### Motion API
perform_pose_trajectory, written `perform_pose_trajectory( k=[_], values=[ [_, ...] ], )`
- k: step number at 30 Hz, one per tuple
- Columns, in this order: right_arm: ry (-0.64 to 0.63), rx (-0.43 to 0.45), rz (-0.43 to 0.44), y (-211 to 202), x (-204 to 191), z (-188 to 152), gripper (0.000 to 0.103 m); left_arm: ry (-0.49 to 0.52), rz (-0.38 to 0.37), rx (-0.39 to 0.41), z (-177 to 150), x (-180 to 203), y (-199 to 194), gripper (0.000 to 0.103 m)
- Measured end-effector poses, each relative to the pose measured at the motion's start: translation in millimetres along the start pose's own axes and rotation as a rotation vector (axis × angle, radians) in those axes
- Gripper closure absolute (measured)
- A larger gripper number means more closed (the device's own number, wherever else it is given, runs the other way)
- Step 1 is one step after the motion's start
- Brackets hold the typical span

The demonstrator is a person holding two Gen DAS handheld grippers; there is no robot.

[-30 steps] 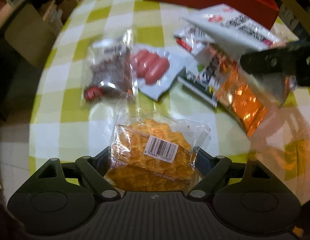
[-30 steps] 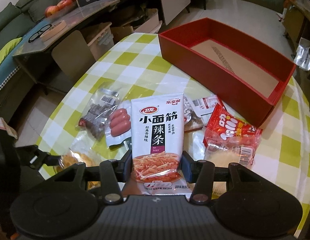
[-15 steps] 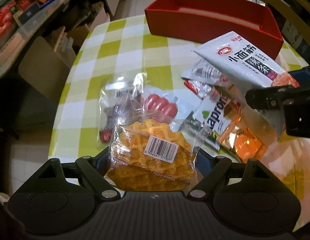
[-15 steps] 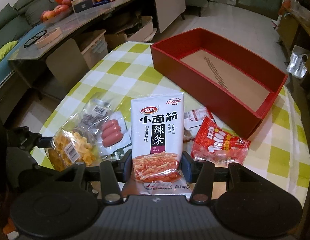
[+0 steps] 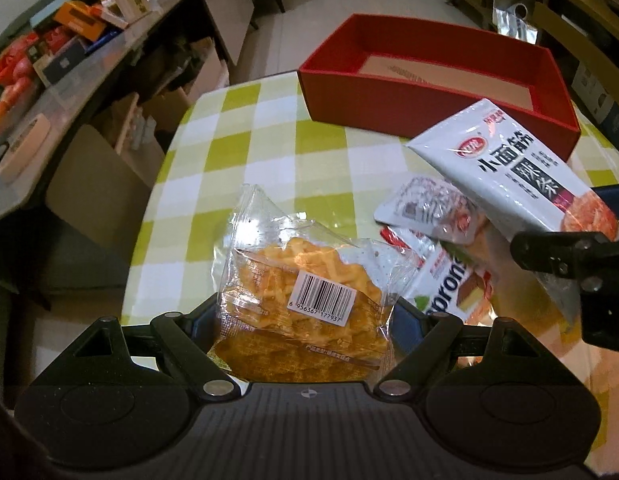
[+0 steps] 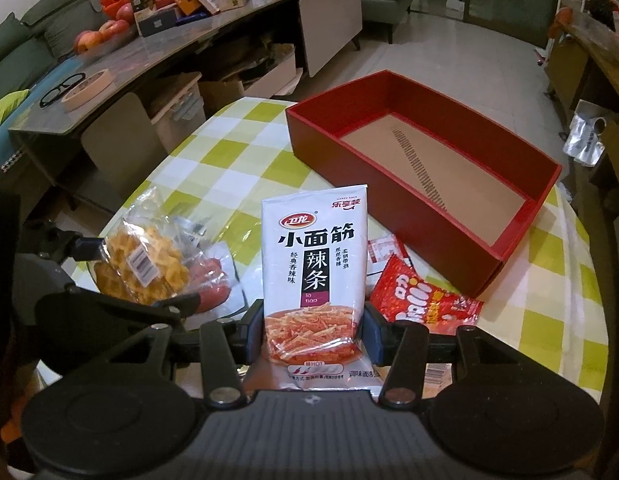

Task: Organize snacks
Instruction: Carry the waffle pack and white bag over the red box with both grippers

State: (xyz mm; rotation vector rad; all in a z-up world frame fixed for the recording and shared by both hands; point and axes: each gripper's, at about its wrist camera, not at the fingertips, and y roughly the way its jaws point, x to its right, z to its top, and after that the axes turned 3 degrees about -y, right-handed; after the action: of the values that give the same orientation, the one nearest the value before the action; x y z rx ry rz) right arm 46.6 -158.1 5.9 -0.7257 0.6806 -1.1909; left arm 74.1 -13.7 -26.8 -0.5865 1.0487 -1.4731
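Note:
My left gripper (image 5: 305,320) is shut on a clear packet of orange waffle crackers (image 5: 309,280), held above the checked table; the same packet (image 6: 143,268) shows at the left of the right wrist view. My right gripper (image 6: 313,330) is shut on a white spicy-strip pouch (image 6: 315,264), also seen at the right of the left wrist view as the pouch (image 5: 521,172). An empty red box (image 6: 425,168) with a brown floor stands at the table's far side, also seen as the red box (image 5: 429,80).
Loose snacks lie on the green-and-white checked table (image 6: 229,152): a sausage pack (image 6: 213,284), a red packet (image 6: 421,300), a silver packet (image 5: 429,208) and a wafer pack (image 5: 449,284). A cluttered counter (image 6: 157,28) and chairs stand beyond the table's left edge.
The left gripper has lifted the cracker packet off the table and tilted up, bringing the red box into its view. The right gripper holds its pouch almost still.

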Motion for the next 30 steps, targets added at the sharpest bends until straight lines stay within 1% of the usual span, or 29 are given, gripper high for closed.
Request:
perform_pose_trajectory(
  k=[10,18,30],
  values=[
    [0.023,0.020,-0.014,-0.6,9.8,11.6,0.047,0.005,0.010,0.031,23.6,1.8,4.5,0.016],
    [0.066,0.036,-0.033,2.7,26.4,25.3,0.047,0.000,-0.005,0.063,51.5,9.7,8.6,0.016],
    [0.156,0.078,-0.079,11.1,74.3,57.3,0.047,-0.018,-0.035,0.124,107.9,24.9,20.2,0.016]
  ],
)
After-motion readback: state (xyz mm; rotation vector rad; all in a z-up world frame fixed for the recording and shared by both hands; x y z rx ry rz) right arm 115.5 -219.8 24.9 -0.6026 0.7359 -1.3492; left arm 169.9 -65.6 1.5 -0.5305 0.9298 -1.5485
